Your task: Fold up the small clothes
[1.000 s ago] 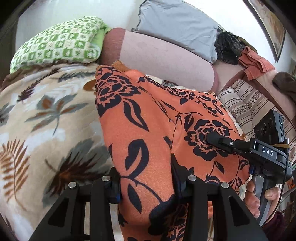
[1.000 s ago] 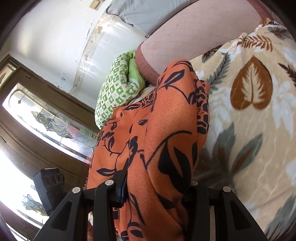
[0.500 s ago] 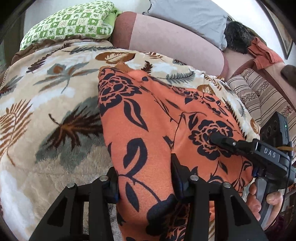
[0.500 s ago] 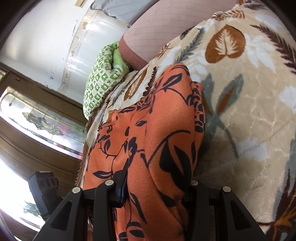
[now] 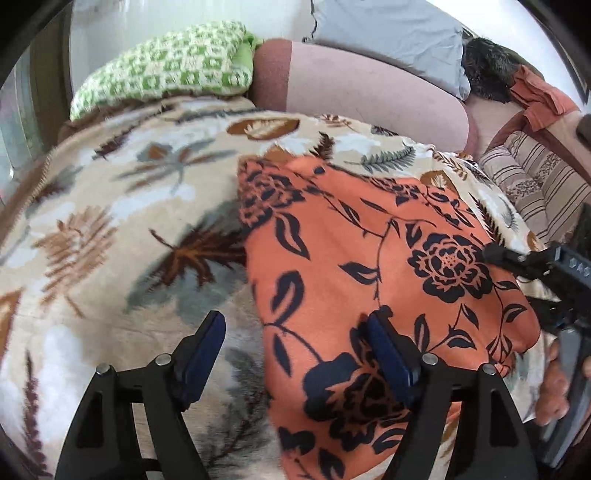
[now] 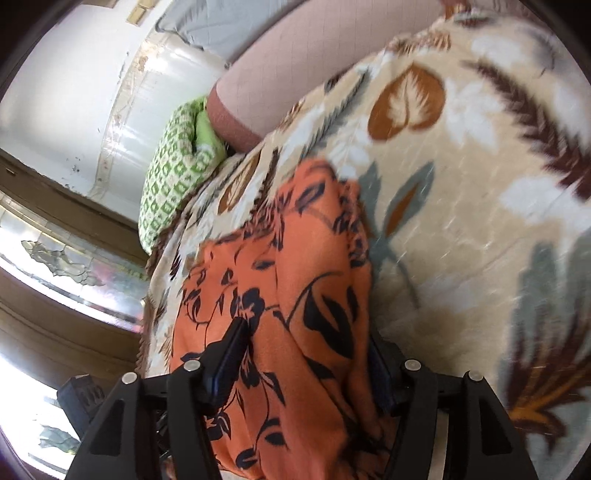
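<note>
An orange cloth with black flowers [image 5: 369,266] lies folded on a beige leaf-print blanket [image 5: 110,229]. My left gripper [image 5: 295,350] hangs over the cloth's near left edge with its jaws opening. Its left pad [image 5: 203,350] is clear of the fabric and its right pad [image 5: 388,350] rests on top of it. In the right wrist view the same cloth [image 6: 295,258] runs between the fingers of my right gripper [image 6: 306,350]. Those jaws are opening too, with the fold loose between them. A finger of that gripper [image 5: 517,260] and the hand holding it [image 5: 554,387] show at the cloth's right edge.
A green-checked pillow [image 5: 166,70], a pink bolster [image 5: 362,92] and a grey pillow [image 5: 388,33] line the far side. A striped cushion [image 5: 535,184] and rust-coloured clothes [image 5: 539,99] sit at the right. A wooden-framed window [image 6: 55,258] is at the left.
Both grippers came down with the cloth, which now rests flatter on the blanket. Both sets of jaws have spread apart, and the left one no longer pinches the fabric.
</note>
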A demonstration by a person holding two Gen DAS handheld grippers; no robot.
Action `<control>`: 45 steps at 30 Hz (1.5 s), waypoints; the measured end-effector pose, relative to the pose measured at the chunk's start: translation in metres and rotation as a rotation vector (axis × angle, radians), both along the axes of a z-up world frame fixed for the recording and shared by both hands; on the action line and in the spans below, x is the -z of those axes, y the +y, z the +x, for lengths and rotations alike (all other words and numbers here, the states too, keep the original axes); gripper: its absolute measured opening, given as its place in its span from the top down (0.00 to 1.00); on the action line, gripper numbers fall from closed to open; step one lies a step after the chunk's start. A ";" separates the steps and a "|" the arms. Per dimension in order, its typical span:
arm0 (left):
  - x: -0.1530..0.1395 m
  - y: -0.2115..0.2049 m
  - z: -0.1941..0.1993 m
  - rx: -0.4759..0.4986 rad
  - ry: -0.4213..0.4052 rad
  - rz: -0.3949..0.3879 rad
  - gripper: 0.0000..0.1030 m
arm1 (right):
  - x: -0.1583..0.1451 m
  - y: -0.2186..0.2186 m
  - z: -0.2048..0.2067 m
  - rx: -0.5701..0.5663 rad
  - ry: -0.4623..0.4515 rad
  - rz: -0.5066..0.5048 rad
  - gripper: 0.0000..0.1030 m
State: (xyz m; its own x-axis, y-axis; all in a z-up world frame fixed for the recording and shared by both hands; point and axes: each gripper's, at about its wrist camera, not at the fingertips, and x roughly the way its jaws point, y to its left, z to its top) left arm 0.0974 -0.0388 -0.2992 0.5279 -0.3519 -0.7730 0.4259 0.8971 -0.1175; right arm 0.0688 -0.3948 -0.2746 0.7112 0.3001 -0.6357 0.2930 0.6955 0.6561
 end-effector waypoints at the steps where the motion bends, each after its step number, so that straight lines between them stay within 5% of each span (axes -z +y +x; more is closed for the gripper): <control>1: -0.003 0.002 -0.001 -0.007 -0.017 0.006 0.23 | -0.005 -0.002 -0.004 0.018 -0.008 -0.016 0.38; 10: -0.014 0.012 0.010 -0.054 -0.061 -0.002 0.23 | -0.038 -0.018 -0.032 0.111 -0.123 -0.042 0.38; 21: -0.013 0.006 0.016 -0.046 -0.075 0.024 0.23 | -0.052 0.021 -0.003 -0.020 -0.238 -0.083 0.40; 25: -0.010 0.004 0.018 -0.048 -0.071 0.035 0.22 | -0.039 0.031 0.010 -0.064 -0.208 -0.037 0.40; 30: 0.010 0.001 0.027 -0.062 -0.015 0.069 0.09 | 0.012 0.024 0.033 -0.051 -0.017 0.057 0.42; 33: 0.012 0.005 0.030 -0.075 0.015 0.037 0.06 | 0.010 0.025 0.031 -0.054 -0.033 0.061 0.41; 40: -0.004 0.017 0.008 -0.086 -0.021 0.036 0.06 | -0.025 0.043 0.000 -0.072 -0.065 -0.101 0.40; 45: -0.007 0.032 -0.015 -0.071 -0.040 0.038 0.06 | -0.039 0.050 -0.028 -0.142 -0.130 -0.048 0.40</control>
State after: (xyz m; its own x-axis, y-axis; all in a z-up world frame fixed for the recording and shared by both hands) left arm 0.0821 -0.0067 -0.2923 0.5812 -0.2833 -0.7628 0.3644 0.9288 -0.0673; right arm 0.0405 -0.3452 -0.2355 0.7408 0.3753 -0.5571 0.1045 0.7549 0.6474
